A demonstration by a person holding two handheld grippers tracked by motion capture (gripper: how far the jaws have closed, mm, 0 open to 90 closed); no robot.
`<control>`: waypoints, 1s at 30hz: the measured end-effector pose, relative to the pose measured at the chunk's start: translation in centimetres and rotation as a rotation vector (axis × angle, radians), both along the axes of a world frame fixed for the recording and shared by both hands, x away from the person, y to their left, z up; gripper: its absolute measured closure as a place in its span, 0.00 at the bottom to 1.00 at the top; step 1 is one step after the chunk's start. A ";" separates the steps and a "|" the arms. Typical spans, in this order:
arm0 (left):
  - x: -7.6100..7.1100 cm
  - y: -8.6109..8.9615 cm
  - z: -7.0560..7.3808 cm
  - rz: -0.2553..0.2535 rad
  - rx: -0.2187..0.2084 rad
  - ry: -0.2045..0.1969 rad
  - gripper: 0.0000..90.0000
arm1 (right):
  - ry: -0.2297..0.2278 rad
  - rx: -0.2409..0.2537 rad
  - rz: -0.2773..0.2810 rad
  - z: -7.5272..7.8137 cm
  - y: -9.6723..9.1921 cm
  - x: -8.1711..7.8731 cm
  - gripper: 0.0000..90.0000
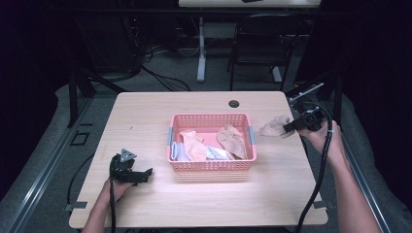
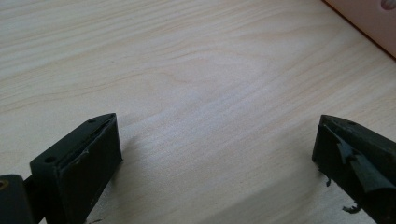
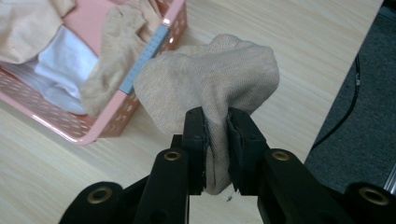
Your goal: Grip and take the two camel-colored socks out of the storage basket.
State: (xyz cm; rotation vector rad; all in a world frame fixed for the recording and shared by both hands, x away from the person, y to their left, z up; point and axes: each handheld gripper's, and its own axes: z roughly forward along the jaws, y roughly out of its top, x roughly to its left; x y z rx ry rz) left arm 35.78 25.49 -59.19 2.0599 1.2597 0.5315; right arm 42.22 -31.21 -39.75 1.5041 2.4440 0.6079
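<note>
A pink plastic basket (image 1: 212,166) sits mid-table with several beige and white socks in it. To its right, my right gripper (image 1: 289,127) is shut on a beige sock (image 1: 273,127) that hangs just off the basket's right end. Seen from the right gripper view, the same sock (image 3: 210,79) bulges out above the clamped jaws of the right gripper (image 3: 217,135), with the basket's rim (image 3: 144,51) behind it. Resting on the wood near the left front, my left gripper (image 1: 145,173) is open, and in its own view the left gripper (image 2: 217,149) has bare table between its jaws.
The table's right edge (image 1: 303,160) runs close beside my right hand, with grey floor and a cable (image 3: 348,107) beyond it. A round cable hole (image 1: 234,103) is at the table's back. A chair (image 1: 257,43) stands behind the table.
</note>
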 end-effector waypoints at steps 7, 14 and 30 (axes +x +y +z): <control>0.0 0.0 0.0 -0.001 0.002 0.000 0.01 | 0.013 0.035 -0.058 -2.3 -1.6 0.0 0.87; 0.0 0.0 0.0 -0.001 0.002 0.000 0.01 | 0.054 0.004 -0.082 -3.9 -2.4 0.3 0.87; 0.0 0.0 0.0 0.001 -0.001 -0.001 0.01 | 0.171 -0.091 -0.096 -9.4 -2.3 0.9 0.87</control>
